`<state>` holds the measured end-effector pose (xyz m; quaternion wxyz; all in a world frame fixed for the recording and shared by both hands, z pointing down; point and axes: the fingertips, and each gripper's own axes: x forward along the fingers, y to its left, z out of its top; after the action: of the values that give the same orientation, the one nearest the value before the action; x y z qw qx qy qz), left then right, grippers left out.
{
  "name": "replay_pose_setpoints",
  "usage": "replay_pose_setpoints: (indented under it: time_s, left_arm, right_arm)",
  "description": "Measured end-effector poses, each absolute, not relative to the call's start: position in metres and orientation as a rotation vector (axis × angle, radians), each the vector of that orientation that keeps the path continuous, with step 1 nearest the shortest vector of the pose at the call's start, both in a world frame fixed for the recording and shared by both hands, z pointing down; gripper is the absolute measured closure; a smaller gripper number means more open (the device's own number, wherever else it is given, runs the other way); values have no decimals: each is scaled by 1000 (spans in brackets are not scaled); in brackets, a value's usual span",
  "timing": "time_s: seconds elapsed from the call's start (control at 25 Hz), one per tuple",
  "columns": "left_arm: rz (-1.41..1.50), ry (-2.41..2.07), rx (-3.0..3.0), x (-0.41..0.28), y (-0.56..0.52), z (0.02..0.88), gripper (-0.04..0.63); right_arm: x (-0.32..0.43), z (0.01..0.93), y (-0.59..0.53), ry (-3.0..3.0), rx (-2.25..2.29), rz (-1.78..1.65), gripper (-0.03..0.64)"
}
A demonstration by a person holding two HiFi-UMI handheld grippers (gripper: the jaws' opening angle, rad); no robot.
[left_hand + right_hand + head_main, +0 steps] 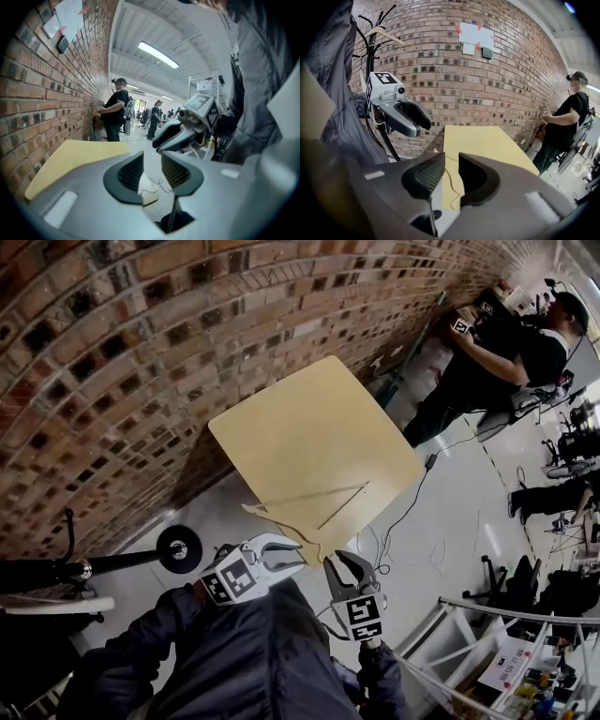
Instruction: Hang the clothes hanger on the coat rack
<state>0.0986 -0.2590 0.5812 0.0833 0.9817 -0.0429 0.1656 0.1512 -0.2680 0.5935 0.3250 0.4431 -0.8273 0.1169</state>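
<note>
A pale wooden clothes hanger (314,495) lies flat at the near edge of the light wood table (309,418), its hook hanging over the edge towards me. My left gripper (291,554) is just short of that edge, open and empty. My right gripper (349,563) is beside it, also open and empty, close to the hook. In the right gripper view the hanger's hook (453,193) shows through the gap between the jaws, beyond them. The black coat rack (370,47) stands at the left by the brick wall, with another wooden hanger (384,33) on top.
The rack's pole (94,566) and round base (178,547) lie left of me on the floor. A person (506,352) stands at the wall past the table. Cables (412,521) trail on the floor to the right, and white shelving (487,652) stands at the lower right.
</note>
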Motion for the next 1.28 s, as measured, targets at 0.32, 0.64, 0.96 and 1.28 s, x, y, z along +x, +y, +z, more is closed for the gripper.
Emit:
replay_pose_setpoints:
  time_s: [0.32, 0.64, 0.96, 1.28]
  left_arm:
    - [659, -190, 2922, 103, -273, 619, 462]
    - [718, -114, 2809, 112, -248, 649, 460]
    - [746, -93, 2818, 114, -249, 648, 460]
    - [779, -76, 2799, 111, -247, 656, 460]
  right_arm:
    - [168, 647, -274, -2111, 1092, 382, 520]
    - [186, 768, -229, -1952, 857, 316, 520]
    - [239, 837, -216, -1843, 1155, 920, 515]
    - [245, 851, -229, -1807, 1299, 1303, 515]
